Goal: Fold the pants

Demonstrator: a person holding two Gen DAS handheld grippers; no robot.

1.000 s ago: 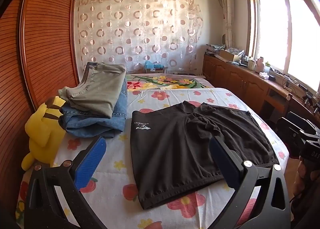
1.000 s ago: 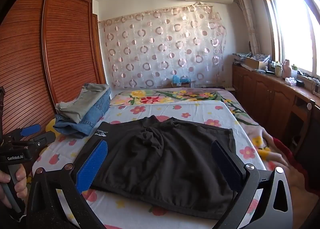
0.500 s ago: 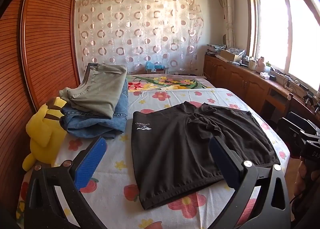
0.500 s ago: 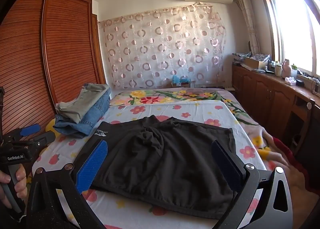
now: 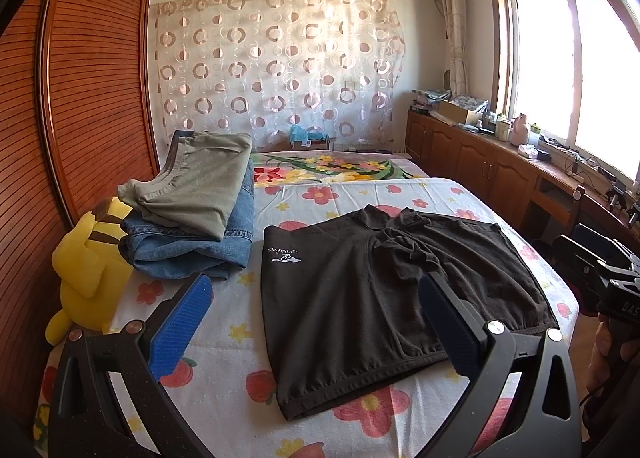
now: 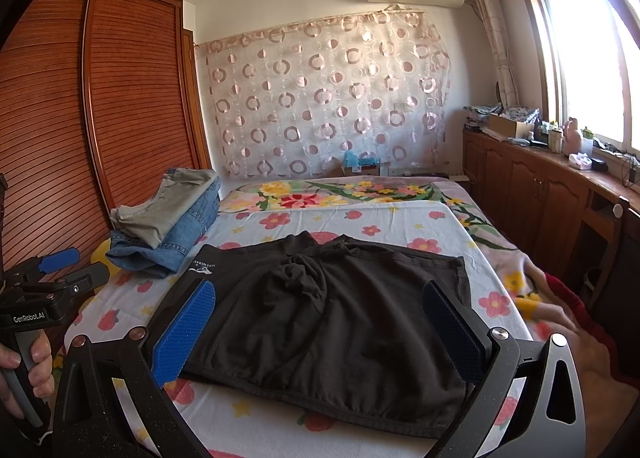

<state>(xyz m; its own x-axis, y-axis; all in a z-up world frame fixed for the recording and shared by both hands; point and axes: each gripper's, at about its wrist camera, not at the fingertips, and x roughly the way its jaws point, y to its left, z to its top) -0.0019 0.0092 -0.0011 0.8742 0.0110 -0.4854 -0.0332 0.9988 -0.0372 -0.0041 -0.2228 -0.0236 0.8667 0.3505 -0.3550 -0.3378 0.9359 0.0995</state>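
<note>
From the left wrist view, the left tongs (image 5: 316, 316) hang above the near part of the bed (image 5: 224, 342), jaws spread wide and holding nothing. The black pants (image 5: 360, 298) lie spread flat on the flowered sheet, waistband toward the camera, a small white logo near their left edge and a bunched patch of cloth at the crotch. Left of them sits a stack of folded clothes (image 5: 196, 217), close to but apart from the pants, with a yellow plush toy (image 5: 86, 266) at the bed's left edge. The right tongs' body shows at the far right, off the bed.

From the right wrist view, the right tongs (image 6: 320, 332) are likewise wide and empty, hovering over the pants' (image 6: 328, 314) near hem. The left tongs (image 6: 56, 270) appear at the left, gripped by a hand.

Folding seems not yet begun; this looks like the approach. The next move probably calls for each tongs to pinch a corner on one side and carry it across. Bare sheet beyond the pants gives room; the stack crowds the left side, and the right hem lies near the bed's edge.
</note>
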